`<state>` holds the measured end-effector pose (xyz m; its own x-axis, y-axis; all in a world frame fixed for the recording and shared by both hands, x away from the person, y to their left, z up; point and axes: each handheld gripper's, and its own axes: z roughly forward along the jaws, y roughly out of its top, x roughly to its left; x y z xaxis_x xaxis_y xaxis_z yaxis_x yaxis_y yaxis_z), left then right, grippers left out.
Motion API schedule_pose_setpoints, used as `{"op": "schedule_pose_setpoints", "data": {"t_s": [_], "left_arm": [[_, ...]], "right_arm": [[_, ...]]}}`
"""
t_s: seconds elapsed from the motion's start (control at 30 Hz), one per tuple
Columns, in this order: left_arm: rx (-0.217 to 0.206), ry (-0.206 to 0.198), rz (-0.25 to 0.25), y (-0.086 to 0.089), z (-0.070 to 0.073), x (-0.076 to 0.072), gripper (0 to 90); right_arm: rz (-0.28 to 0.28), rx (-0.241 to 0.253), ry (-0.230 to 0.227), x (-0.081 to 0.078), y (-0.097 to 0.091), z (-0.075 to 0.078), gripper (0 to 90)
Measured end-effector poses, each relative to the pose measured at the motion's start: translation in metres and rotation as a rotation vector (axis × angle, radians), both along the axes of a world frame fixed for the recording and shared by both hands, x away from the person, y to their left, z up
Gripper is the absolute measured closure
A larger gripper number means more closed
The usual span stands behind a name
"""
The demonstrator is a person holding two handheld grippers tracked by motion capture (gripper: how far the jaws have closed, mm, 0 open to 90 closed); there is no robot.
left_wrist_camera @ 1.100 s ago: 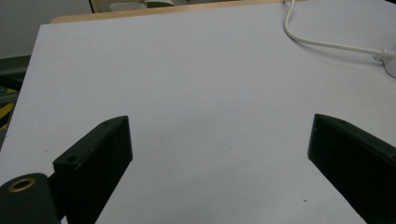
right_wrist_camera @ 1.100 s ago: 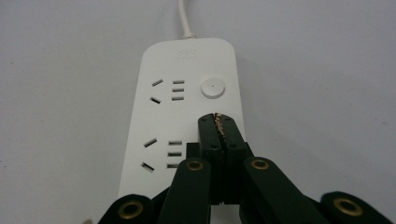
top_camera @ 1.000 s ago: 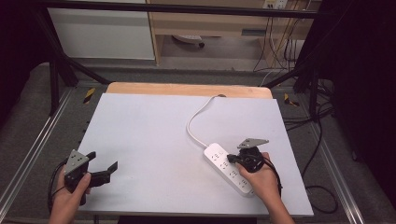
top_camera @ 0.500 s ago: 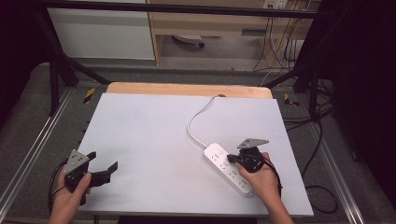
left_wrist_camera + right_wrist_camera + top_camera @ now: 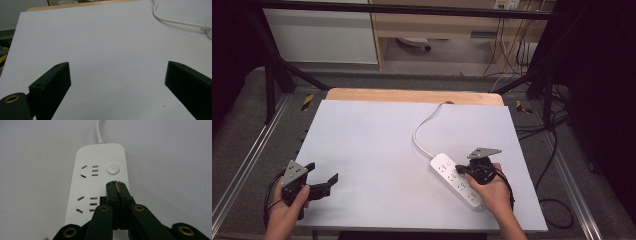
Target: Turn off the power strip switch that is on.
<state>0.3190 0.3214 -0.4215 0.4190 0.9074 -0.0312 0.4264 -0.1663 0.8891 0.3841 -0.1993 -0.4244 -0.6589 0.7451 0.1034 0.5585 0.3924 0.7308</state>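
- my right gripper [image 5: 117,185] hangs over the white power strip [image 5: 457,181], jaws clenched tight on nothing, tips just short of the round switch button [image 5: 113,169]; i judge the closed tips are meant as one blunt point for pressing that button.
- in the high view the right gripper [image 5: 462,171] sits over the strip's middle, the hand behind it near the table's right front.
- the power strip lies flat and slantwise on the pale table top [image 5: 377,145], right of centre, its far end toward the table's middle and its near end toward the front edge.
- its white cord [image 5: 421,131] curls off the far end and runs to the back edge, slack and well out of my way, so a push should not drag the strip.
- my left gripper [image 5: 323,181] rests at the table's left front, jaws spread wide and empty, well apart from the strip; i read it as parked there to leave room for the right.
- along the left gripper [image 5: 117,82] i see bare table between the two black jaws and the cord [image 5: 175,21] far off at the top right.
- whether my closed tips touch the strip's face i cannot tell.
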Motion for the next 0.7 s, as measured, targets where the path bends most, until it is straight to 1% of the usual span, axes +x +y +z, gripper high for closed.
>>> {"op": "schedule_pose_setpoints", "data": {"t_s": [0.33,0.7], "left_arm": [[0.000,0.000,-0.001,0.0000,0.0000,0.0001,6.3],[0.003,-0.001,0.000,0.0001,0.0001,0.0001,6.3]], "right_arm": [[0.001,-0.003,0.000,0.0001,-0.0001,0.0003,90.0],[-0.002,0.009,-0.007,0.0004,-0.0006,0.0002,90.0]]}}
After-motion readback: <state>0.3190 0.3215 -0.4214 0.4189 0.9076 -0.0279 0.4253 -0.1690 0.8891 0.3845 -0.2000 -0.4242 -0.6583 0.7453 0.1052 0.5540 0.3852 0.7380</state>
